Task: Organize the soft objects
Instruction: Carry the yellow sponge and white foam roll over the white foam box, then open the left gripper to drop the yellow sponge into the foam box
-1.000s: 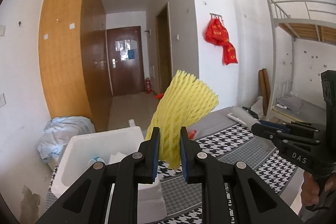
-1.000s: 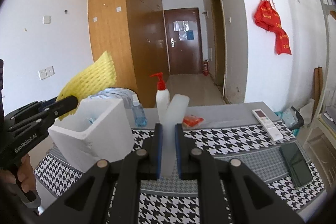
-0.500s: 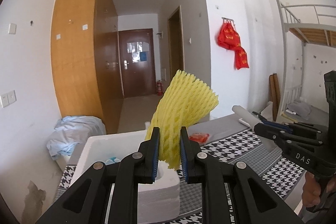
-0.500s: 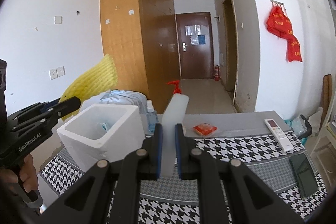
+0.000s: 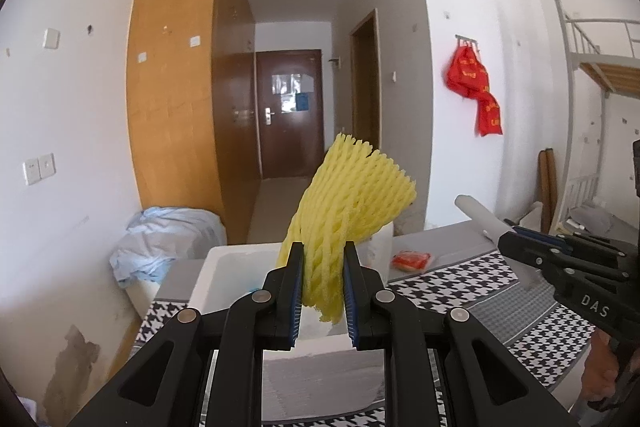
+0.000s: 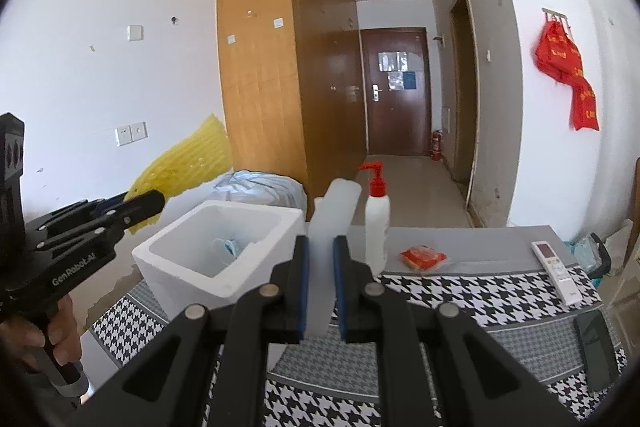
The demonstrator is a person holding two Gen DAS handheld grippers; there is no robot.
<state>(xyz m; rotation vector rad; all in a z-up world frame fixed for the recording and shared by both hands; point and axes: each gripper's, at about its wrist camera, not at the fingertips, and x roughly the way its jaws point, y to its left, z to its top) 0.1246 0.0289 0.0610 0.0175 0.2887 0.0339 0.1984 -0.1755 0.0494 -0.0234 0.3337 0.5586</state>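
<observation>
The left gripper (image 5: 322, 287) is clamped on a yellow foam net sleeve (image 5: 352, 211), held up just short of the open white foam box (image 6: 224, 251) that stands on the houndstooth table cover (image 6: 460, 295), while the right gripper (image 6: 320, 291) is closed on a pale foam strip (image 6: 334, 227) raised above the table beside the box. Something pale blue already lies inside the box, though what it is cannot be made out. In my judgement the work is mid-course: two soft items are in hand and neither is yet in the box, so both placements remain; a pump bottle (image 6: 376, 215), a red packet (image 6: 423, 257) and a remote (image 6: 556, 271) sit apart on the table, untouched.
</observation>
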